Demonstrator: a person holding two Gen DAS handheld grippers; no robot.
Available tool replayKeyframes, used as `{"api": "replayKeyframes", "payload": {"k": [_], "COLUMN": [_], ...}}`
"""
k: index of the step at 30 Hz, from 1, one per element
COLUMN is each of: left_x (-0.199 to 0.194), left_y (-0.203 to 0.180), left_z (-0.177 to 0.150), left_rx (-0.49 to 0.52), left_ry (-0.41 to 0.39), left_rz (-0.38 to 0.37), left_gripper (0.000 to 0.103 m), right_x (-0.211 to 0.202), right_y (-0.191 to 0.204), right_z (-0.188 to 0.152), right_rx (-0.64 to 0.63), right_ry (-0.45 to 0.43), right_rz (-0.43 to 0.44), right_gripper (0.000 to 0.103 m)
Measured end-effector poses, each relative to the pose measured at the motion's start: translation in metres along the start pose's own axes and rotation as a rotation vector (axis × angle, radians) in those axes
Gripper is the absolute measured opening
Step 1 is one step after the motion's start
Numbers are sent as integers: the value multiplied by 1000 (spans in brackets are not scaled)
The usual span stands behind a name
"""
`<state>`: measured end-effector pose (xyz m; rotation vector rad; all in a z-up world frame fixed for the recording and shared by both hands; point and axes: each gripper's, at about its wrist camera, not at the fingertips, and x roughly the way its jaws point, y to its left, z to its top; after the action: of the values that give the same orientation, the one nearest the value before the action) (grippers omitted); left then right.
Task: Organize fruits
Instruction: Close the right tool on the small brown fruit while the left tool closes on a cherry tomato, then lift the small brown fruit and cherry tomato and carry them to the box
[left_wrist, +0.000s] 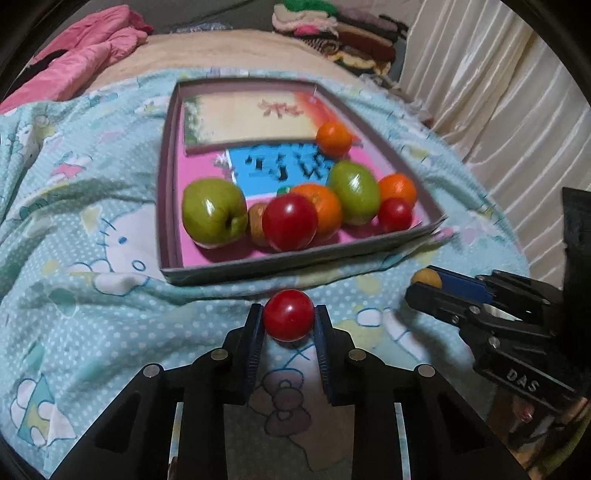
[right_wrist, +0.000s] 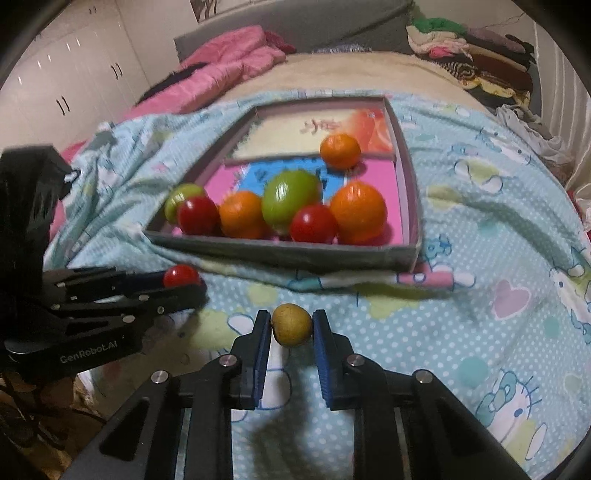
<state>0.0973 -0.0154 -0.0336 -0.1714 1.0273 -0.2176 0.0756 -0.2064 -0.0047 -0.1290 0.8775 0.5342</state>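
A shallow cardboard tray (left_wrist: 295, 264) (right_wrist: 280, 253) lies on the bed and holds several fruits: green ones (left_wrist: 214, 212) (right_wrist: 290, 199), oranges (left_wrist: 334, 138) (right_wrist: 358, 212) and red ones (left_wrist: 290, 221) (right_wrist: 313, 224). My left gripper (left_wrist: 289, 319) (right_wrist: 184, 284) is shut on a small red fruit (left_wrist: 289, 317) (right_wrist: 180, 276), just in front of the tray's near wall. My right gripper (right_wrist: 291, 325) (left_wrist: 424, 286) is shut on a small yellow-brown fruit (right_wrist: 291, 324) (left_wrist: 428, 277), also in front of the tray, to the right of the left gripper.
The bed is covered by a light blue cartoon-print sheet (left_wrist: 74, 258) (right_wrist: 498, 258). A pink quilt (left_wrist: 81, 55) (right_wrist: 229, 62) lies at the far left, folded clothes (left_wrist: 332, 29) (right_wrist: 472, 48) at the far right, a curtain (left_wrist: 498, 110) on the right.
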Motion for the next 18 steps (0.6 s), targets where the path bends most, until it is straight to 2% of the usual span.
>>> {"api": "replayKeyframes", "payload": {"k": [7, 14, 18], "left_x": [-35, -54, -58], "left_y": [8, 27, 32], "left_z": [10, 16, 19], "left_rx": [-3, -47, -62], "left_ry": [-116, -202, -225], "left_rz": [45, 107, 109], "left_gripper": [27, 27, 27], "right_x": [-31, -49, -55], "right_y": [-3, -14, -18], "right_z": [10, 19, 24], "right_rx": [1, 23, 29], "right_ry": [-163, -260, -294], "right_rz": [11, -10, -19], "right_gripper": [23, 23, 23]}}
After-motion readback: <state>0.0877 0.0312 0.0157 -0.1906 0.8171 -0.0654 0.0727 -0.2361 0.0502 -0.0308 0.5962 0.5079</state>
